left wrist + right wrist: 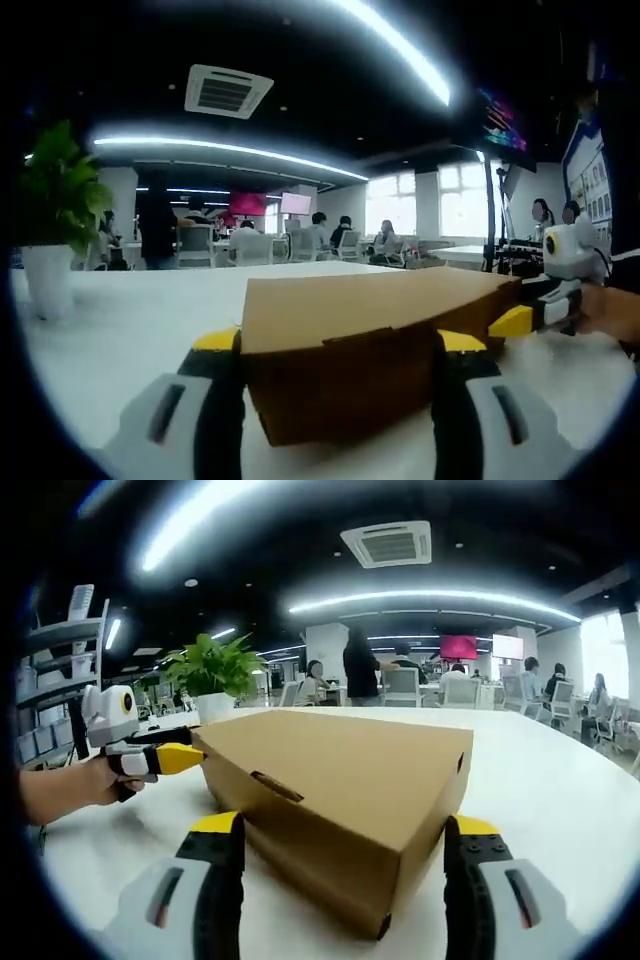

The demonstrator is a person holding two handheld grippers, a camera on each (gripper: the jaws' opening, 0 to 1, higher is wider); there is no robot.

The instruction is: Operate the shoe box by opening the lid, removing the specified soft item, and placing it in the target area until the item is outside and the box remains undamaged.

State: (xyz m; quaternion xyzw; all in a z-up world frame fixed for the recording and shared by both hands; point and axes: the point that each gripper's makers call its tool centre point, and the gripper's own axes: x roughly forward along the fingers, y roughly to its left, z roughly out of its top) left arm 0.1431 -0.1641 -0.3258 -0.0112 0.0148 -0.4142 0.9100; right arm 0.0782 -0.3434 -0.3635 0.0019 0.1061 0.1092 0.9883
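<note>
A brown cardboard shoe box (pixel 350 340) lies on the white table (pixel 130 330) with its lid down. My left gripper (pixel 338 345) is open, its yellow-tipped jaws standing wide on either side of one short end of the box. My right gripper (pixel 342 828) is also open, with a near corner of the box (pixel 340 780) between its jaws. In the left gripper view the right gripper (pixel 535 312) reaches the box's far right end, held by a hand. The left gripper (pixel 150 758) touches the box's far left end in the right gripper view. Whether any jaw presses the cardboard I cannot tell.
A potted green plant (pixel 50 220) in a white pot stands on the table, also seen behind the box as the plant (pixel 212 675). Several people sit at desks in the office behind. Shelves (pixel 55 670) stand at the left of the right gripper view.
</note>
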